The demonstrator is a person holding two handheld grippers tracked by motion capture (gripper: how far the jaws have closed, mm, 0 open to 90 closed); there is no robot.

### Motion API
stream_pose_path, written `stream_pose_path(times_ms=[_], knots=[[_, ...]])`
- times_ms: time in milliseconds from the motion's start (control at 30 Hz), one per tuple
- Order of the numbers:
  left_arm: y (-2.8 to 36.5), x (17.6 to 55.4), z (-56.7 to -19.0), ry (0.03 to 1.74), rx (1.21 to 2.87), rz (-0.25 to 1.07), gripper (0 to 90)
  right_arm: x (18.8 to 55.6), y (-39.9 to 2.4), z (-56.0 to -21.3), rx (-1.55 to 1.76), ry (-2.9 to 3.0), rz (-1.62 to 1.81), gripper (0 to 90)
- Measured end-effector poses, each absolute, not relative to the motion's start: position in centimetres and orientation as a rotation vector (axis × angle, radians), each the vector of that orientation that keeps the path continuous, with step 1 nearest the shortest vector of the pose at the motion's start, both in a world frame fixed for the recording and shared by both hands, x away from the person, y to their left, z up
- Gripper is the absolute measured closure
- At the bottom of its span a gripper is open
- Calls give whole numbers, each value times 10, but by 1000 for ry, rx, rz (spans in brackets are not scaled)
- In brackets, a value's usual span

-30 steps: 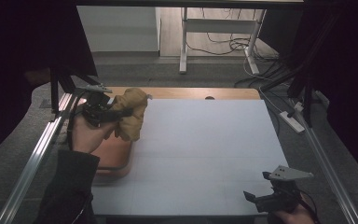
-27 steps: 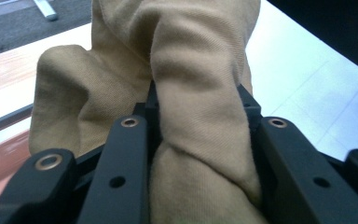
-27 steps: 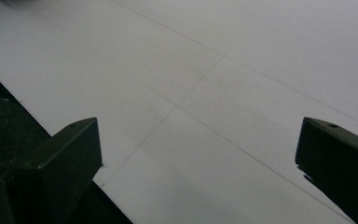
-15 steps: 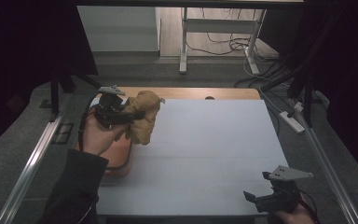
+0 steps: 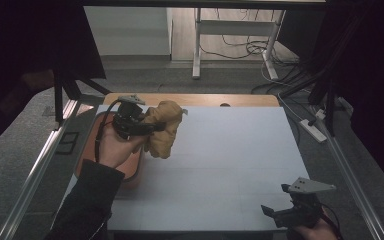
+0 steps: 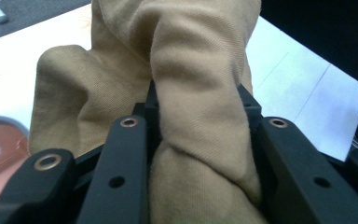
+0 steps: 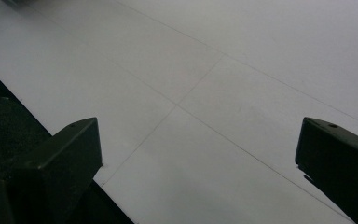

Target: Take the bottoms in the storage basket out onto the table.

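Left forearm in dark sleeve (image 5: 87, 200) reaching up from bottom left, left hand (image 5: 114, 148) wrapped around left gripper (image 5: 152, 127), pointed toward the right across the table. Jaws clamped on tan cloth (image 5: 164, 129), cloth lifted clear of the white table cover (image 5: 220, 165), bunched and drooping below the jaws, one corner sticking up at the far right. In left gripper view, left gripper (image 6: 200, 116) pinching a thick twisted fold of tan cloth (image 6: 191, 93) between its two black jaws, fabric bulging above and beside them. Right gripper (image 5: 272, 215) low at near right edge of the table, right hand (image 5: 312, 231) barely in at the bottom, grey three-cornered plate on top. In right gripper view, right gripper (image 7: 198, 144) with jaws spread wide apart, nothing between them, just bare white cover (image 7: 214, 84) below. Versus a second ago: left hand and cloth shifted right and nearer the table's middle, off the orange-brown tray (image 5: 130, 170); right gripper unchanged in place. Materials: cloth soft woven knit, matte, creased into rounded folds; tray smooth, rounded corners, reddish, with pale rim in left gripper view (image 6: 0, 144); table cover flat, matte white with faint straight seam lines; wooden table edge (image 5: 195, 99) at far side; aluminium rails (image 5: 35, 170) along both sides; jaws black, hard, with brass rivets.
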State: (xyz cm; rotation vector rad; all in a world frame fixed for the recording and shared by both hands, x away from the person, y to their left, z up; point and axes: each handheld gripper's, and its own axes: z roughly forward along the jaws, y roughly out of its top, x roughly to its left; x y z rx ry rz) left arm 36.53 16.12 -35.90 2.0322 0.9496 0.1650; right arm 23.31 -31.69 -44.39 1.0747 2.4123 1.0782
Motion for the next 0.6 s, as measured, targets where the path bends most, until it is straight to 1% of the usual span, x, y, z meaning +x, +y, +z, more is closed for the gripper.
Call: stream_pose_path(times_ms=[300,600], knots=[[143,364,-360,899,2044,149,669,233,-317,-444,1078,2414,1079,6],[121,368,-372,866,2078,117,668,233,-317,-444,1078,2416,1079,6]])
